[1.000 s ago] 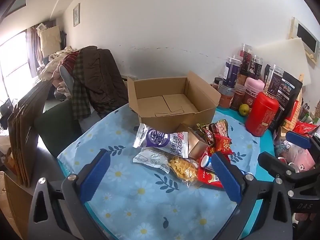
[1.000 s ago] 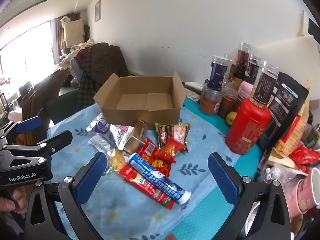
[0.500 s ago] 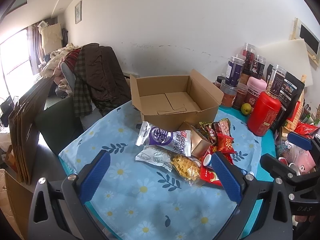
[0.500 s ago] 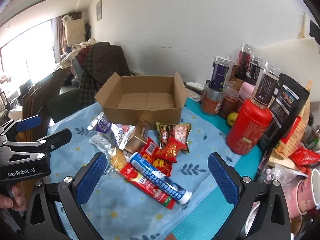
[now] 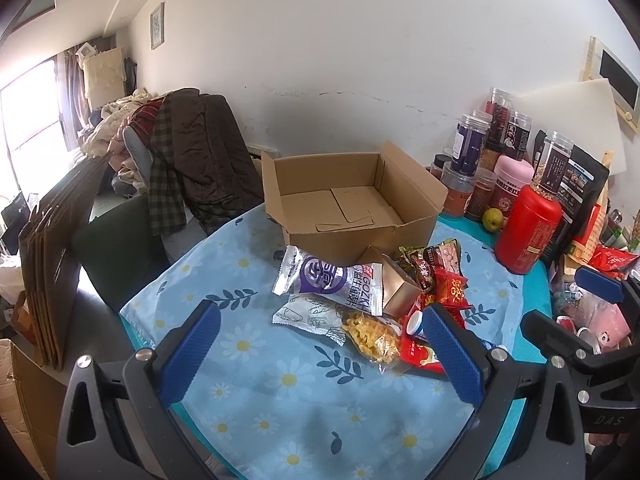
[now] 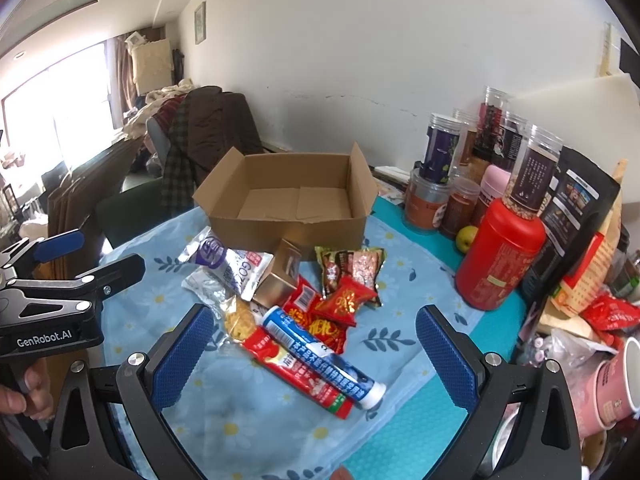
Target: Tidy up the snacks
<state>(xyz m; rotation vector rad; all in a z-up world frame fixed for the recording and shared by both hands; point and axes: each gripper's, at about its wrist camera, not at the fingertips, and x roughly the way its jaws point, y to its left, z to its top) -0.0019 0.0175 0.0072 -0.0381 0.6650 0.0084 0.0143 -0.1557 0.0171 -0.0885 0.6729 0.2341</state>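
Heaped on the daisy-print blue cloth of the counter (image 6: pixel 256 412), just in front of the open brown cardboard box (image 6: pixel 288 204): a blue-and-white cylindrical tube (image 6: pixel 322 360), long axis running from upper left to lower right in the right wrist view, white cap at the lower right; lying against a long red foil packet (image 6: pixel 296 372) on the same diagonal; silver-and-purple foil pouch (image 5: pixel 332 284) lengthwise left to right, overlapping a clear bag of yellow puffed pieces (image 5: pixel 370 334); small gold carton (image 6: pixel 280 276) tilted among red wrappers; box upright, flaps up, bare inside. Left gripper (image 5: pixel 320 354) above the cloth, jaws spread wide, holding and touching nothing; right gripper (image 6: pixel 316 358) likewise spread wide, nothing pinched.
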